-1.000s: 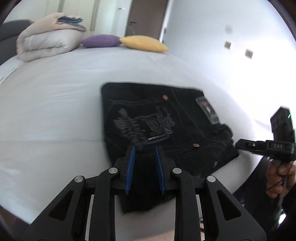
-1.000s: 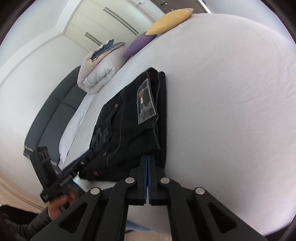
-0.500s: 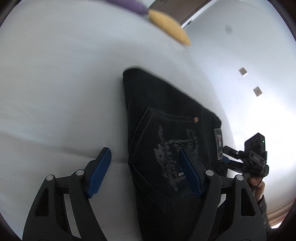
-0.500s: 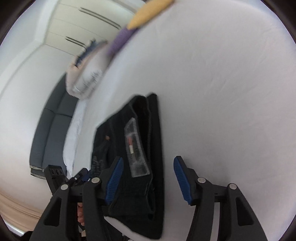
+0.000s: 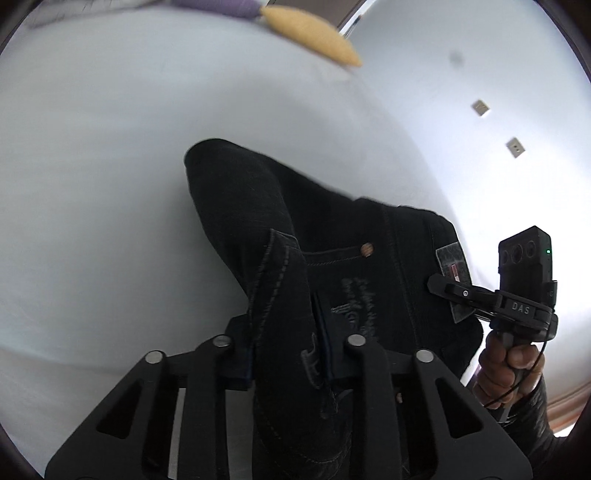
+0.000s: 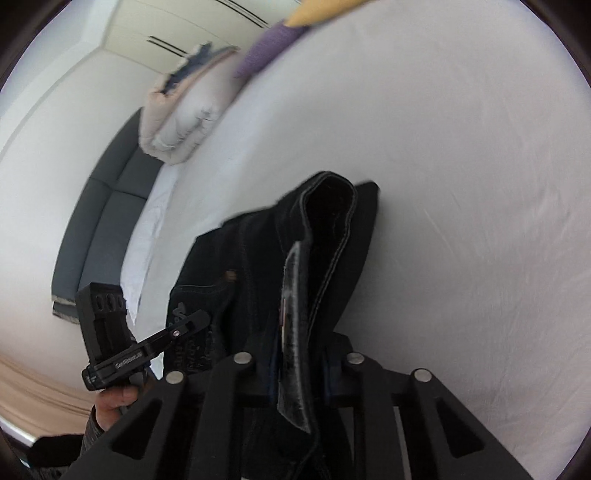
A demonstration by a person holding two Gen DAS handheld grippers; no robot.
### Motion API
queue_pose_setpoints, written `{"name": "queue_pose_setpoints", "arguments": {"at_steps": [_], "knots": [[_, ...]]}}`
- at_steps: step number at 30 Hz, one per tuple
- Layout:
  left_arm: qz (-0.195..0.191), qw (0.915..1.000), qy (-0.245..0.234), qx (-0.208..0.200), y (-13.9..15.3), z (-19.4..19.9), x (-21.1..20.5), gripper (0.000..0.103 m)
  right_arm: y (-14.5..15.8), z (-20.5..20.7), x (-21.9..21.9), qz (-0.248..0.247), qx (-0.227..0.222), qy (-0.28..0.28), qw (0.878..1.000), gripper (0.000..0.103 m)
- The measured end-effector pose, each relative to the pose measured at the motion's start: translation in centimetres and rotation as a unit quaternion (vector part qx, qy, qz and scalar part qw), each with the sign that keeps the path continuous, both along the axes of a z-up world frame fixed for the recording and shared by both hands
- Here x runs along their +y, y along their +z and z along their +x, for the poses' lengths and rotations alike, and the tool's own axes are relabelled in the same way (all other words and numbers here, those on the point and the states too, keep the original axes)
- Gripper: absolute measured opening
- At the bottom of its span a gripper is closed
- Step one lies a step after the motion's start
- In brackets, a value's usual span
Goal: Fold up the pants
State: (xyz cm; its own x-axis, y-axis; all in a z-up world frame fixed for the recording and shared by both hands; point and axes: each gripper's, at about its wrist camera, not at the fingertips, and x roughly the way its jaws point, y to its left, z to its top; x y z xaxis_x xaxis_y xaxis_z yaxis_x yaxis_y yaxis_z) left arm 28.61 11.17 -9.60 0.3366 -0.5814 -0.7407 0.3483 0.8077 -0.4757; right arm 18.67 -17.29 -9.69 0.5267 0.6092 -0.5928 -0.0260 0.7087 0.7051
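The folded black jeans [image 5: 332,236] lie on the white bed sheet [image 5: 92,184]. My left gripper [image 5: 290,354] is shut on the near edge of the jeans and lifts a thick fold between its fingers. My right gripper [image 6: 301,365] is shut on the waistband end with the grey label patch [image 6: 295,332], and the denim [image 6: 258,258] stands up in a ridge ahead of it. The right gripper also shows in the left wrist view [image 5: 465,295], at the jeans' right edge. The left gripper shows in the right wrist view [image 6: 184,325], at the jeans' left side.
A yellow pillow [image 5: 310,33] and a purple pillow [image 6: 273,48] lie at the far end of the bed. A folded beige duvet [image 6: 184,110] sits beside them. A dark grey sofa [image 6: 96,229] stands along the far side. The wall [image 5: 498,110] is at the right.
Both grippers, open half a second ago, have closed on the near edge of the jeans. The denim has bunched and risen off the sheet.
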Motion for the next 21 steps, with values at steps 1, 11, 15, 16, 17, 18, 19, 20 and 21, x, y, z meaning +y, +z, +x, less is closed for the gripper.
{"name": "queue_pose_setpoints", "arguments": {"at_steps": [1, 11, 15, 16, 17, 18, 19, 20, 21], "knots": [[-0.002, 1.0000, -0.002, -0.009, 0.7, 0.2, -0.3, 0.022, 1.0, 0.0, -0.1, -0.003, -0.014, 0.001, 1.000, 0.018], [-0.008, 0.9966, -0.036, -0.073, 4.2, 4.8, -4.0, 0.021, 4.9, 5.0, -6.5, -0.008, -0.050, -0.037, 0.998, 0.018], [-0.016, 0.9972, -0.029, -0.067, 4.1, 6.8, -4.0, 0.020, 4.5, 7.0, -8.4, -0.016, -0.039, -0.040, 0.998, 0.018], [-0.015, 0.9972, -0.028, -0.068, 4.1, 7.7, -4.4, 0.020, 4.4, 7.5, -8.9, -0.015, -0.036, -0.041, 0.998, 0.018], [-0.014, 0.9972, -0.028, -0.067, 3.9, 8.4, -4.9, 0.020, 4.3, 8.0, -9.4, -0.012, -0.036, -0.041, 0.998, 0.018], [-0.012, 0.9973, -0.027, -0.067, 3.7, 9.1, -5.4, 0.020, 4.1, 8.6, -9.9, -0.007, -0.035, -0.041, 0.999, 0.018], [-0.007, 0.9977, -0.027, -0.063, 3.3, 9.9, -5.8, 0.020, 3.7, 9.2, -10.2, -0.004, -0.033, -0.039, 0.999, 0.018], [-0.004, 0.9981, -0.026, -0.057, 2.8, 10.7, -6.4, 0.020, 3.2, 9.9, -10.4, -0.004, -0.026, -0.037, 0.999, 0.018], [-0.003, 0.9985, -0.023, -0.050, 2.2, 11.3, -6.6, 0.020, 2.5, 10.6, -10.8, -0.009, -0.017, -0.042, 0.999, 0.018]]}}
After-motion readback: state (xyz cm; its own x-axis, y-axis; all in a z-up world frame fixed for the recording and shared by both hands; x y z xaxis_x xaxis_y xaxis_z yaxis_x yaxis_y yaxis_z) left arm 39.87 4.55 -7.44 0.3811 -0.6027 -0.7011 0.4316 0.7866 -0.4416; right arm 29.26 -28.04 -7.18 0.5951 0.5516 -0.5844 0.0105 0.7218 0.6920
